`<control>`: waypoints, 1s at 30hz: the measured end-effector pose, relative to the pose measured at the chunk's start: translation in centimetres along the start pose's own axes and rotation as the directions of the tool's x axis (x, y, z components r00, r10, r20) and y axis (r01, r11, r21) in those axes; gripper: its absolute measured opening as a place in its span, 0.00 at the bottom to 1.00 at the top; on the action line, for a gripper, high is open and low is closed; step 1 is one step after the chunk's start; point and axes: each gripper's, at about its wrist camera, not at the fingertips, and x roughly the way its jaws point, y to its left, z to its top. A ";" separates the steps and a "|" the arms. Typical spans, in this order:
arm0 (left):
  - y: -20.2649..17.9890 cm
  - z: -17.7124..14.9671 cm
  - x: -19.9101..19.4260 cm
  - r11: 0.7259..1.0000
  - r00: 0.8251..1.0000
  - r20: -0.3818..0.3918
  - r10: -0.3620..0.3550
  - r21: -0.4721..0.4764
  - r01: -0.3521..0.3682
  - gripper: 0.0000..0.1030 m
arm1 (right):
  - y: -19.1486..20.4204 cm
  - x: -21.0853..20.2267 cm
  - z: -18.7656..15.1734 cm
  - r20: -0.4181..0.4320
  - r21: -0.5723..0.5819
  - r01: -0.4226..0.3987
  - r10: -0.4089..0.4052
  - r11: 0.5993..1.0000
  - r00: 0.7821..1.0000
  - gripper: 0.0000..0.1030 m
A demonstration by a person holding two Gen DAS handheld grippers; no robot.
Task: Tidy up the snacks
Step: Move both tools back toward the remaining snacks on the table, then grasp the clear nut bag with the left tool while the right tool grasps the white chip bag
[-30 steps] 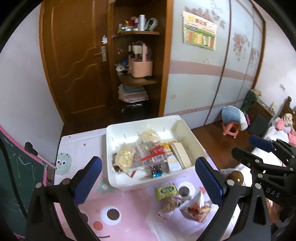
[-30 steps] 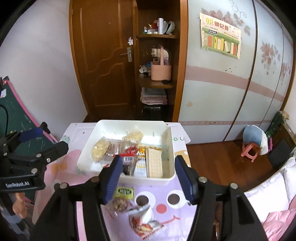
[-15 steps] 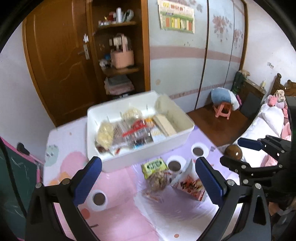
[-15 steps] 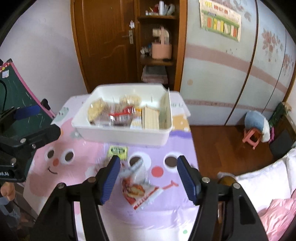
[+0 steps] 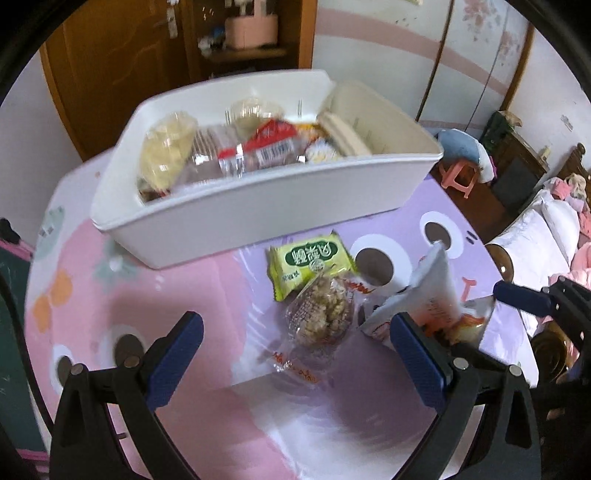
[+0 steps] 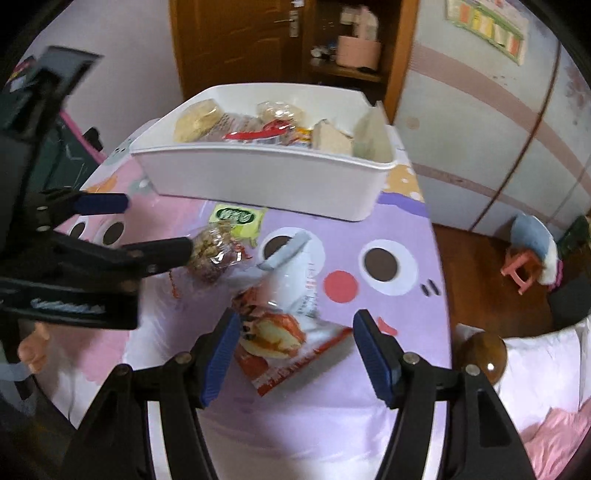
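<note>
Both sets of jaws stand released, gripping nothing, and we have dropped closer since 1 second ago. Our left gripper frames the clear nut packet; our right gripper frames the red-and-white pouch. Only the right view shows the bench beyond the white bin.

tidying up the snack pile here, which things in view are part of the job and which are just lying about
Part of the job:
- white bin, already holding snacks
- green packet
- clear nut-cluster packet
- red and white bag
- left gripper, right gripper, both open

Just lying about:
- pink stool
- pink basket on the shelf
- wall poster
</note>
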 end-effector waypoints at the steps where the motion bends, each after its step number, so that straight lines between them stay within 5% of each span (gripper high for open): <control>1: 0.1 0.0 0.5 1.000 1.000 -0.009 -0.005 -0.006 0.005 0.98 | 0.1 0.5 0.1 -0.004 -0.008 -0.005 0.005 1.000 1.000 0.62; 11: 1.0 -0.2 4.9 0.994 0.993 -0.087 -0.077 -0.083 0.070 0.93 | 0.1 4.9 -0.5 -0.077 -0.014 -0.012 0.011 1.000 0.997 0.71; 19: 1.0 -0.6 5.4 0.988 0.993 -0.058 -0.104 -0.118 0.097 0.66 | -2.1 5.4 -1.4 -0.050 0.160 -0.103 0.113 0.982 0.992 0.71; 23: 0.8 -0.9 5.2 0.979 0.987 -0.039 -0.157 -0.136 0.150 0.40 | -1.9 5.2 -1.7 -0.042 0.177 -0.086 0.095 0.980 0.995 0.71; 30: 0.1 -1.8 4.5 0.985 0.991 -0.021 -0.130 -0.120 0.127 0.37 | -1.7 5.2 -1.8 -0.048 0.184 -0.065 0.075 0.981 0.996 0.71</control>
